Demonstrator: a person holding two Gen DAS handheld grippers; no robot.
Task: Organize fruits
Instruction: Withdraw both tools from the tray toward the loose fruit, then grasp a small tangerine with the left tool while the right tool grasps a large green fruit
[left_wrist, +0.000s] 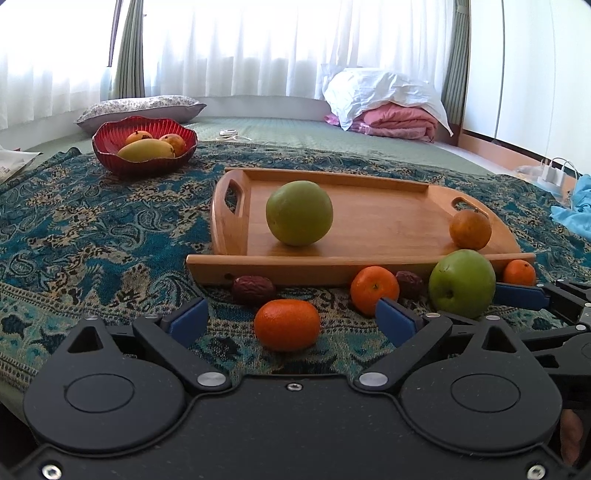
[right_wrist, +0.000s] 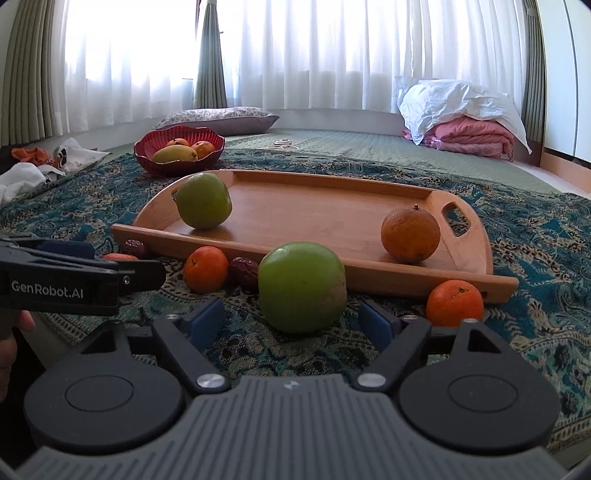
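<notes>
A wooden tray (left_wrist: 369, 221) (right_wrist: 314, 206) holds a green apple (left_wrist: 299, 213) (right_wrist: 203, 200) and a dull orange (left_wrist: 470, 229) (right_wrist: 410, 234). In front of it on the cloth lie a second green apple (left_wrist: 461, 283) (right_wrist: 302, 287), three mandarins (left_wrist: 287, 325) (left_wrist: 374, 290) (left_wrist: 519, 272) and two dark dates (left_wrist: 253, 290) (left_wrist: 409, 283). My left gripper (left_wrist: 291, 321) is open with the nearest mandarin between its blue pads. My right gripper (right_wrist: 293, 319) is open around the loose apple, pads apart from it.
A red bowl (left_wrist: 110, 147) (right_wrist: 147, 151) with mangoes stands at the back left. The patterned blue cloth (left_wrist: 92, 240) covers the surface. A pillow (left_wrist: 140, 107), folded pink bedding (left_wrist: 395, 122) and a charger (left_wrist: 552, 173) lie beyond.
</notes>
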